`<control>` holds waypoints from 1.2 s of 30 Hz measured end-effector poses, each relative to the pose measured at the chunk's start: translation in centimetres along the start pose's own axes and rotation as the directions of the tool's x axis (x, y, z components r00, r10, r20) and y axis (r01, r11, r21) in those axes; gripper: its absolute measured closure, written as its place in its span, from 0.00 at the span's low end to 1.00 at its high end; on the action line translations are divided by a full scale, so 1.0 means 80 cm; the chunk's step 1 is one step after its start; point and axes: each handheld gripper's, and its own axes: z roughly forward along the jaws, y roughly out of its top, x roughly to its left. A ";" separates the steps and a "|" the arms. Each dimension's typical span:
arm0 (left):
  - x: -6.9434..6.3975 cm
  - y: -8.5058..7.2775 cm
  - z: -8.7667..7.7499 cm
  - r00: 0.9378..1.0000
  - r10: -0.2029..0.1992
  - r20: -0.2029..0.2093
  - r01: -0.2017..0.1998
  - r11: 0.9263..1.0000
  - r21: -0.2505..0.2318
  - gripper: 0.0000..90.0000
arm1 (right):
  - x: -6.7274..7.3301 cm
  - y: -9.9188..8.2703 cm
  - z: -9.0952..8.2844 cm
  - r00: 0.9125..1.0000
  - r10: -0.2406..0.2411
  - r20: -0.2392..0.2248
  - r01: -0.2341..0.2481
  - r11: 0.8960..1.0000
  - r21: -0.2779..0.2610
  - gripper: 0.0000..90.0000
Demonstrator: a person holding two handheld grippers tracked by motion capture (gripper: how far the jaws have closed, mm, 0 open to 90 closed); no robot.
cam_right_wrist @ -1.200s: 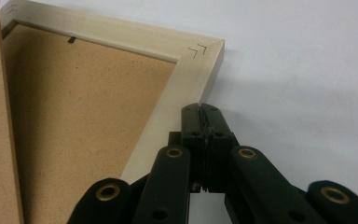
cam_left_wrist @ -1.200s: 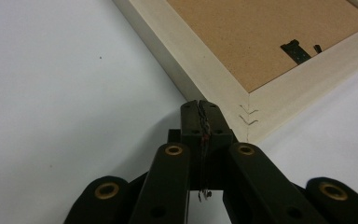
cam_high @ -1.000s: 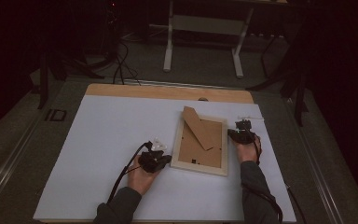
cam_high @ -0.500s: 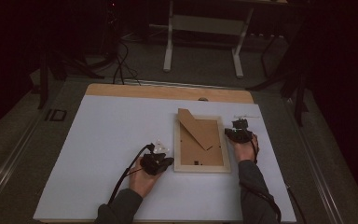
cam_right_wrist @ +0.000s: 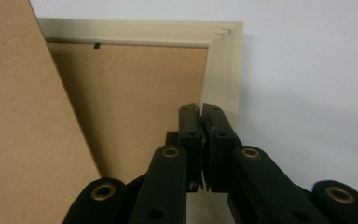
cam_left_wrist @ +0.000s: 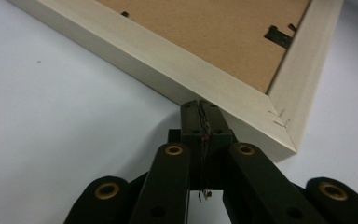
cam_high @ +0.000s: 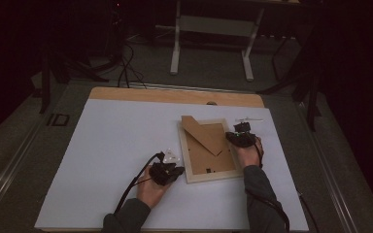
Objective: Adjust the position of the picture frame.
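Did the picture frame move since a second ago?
Yes. The picture frame turned a little on the white table, its top swinging left. The right gripper moved left with it, its fingers parting a crack. The left gripper stayed shut against the frame's near corner.

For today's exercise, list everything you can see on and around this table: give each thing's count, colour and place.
Picture frame: one, pale wood, lying face down, right of centre on the sheet.
Stand flap: one, brown, on the frame's back.
Sheet: one, white, covering the table.
Table: one, wooden far edge showing.
Metal stand: one, grey, on the floor beyond.
Left claw: one, black, shut, at the frame's near-left corner.
Right claw: one, black, shut, over the frame's right rail.
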 end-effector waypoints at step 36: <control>-0.037 0.000 0.004 0.995 0.072 0.072 -0.074 0.997 0.029 1.00 | -0.033 -0.008 -0.004 0.981 0.150 0.121 -0.151 0.989 0.003 1.00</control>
